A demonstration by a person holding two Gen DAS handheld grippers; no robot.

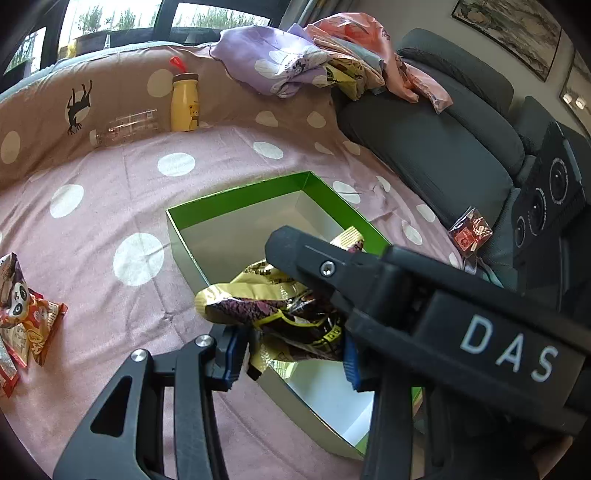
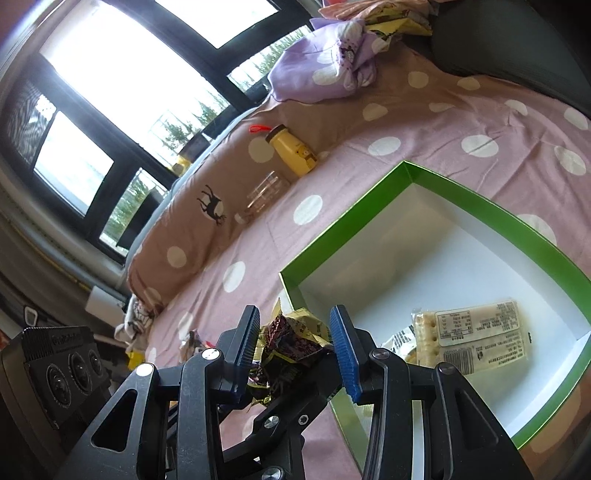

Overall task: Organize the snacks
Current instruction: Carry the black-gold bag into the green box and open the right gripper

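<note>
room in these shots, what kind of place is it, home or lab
Most likely a home living room or bedroom, not a lab: a polka-dot sheet covers the soft surface, a grey sofa stands beside it, framed pictures hang on the wall, and crumpled bedding is piled under a big window.

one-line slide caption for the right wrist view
Both grippers hold a gold-and-maroon snack bag at the green box's rim; a cracker pack lies inside.

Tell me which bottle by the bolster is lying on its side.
The clear plastic bottle lies on its side; the yellow bear bottle beside it stands upright.
</note>
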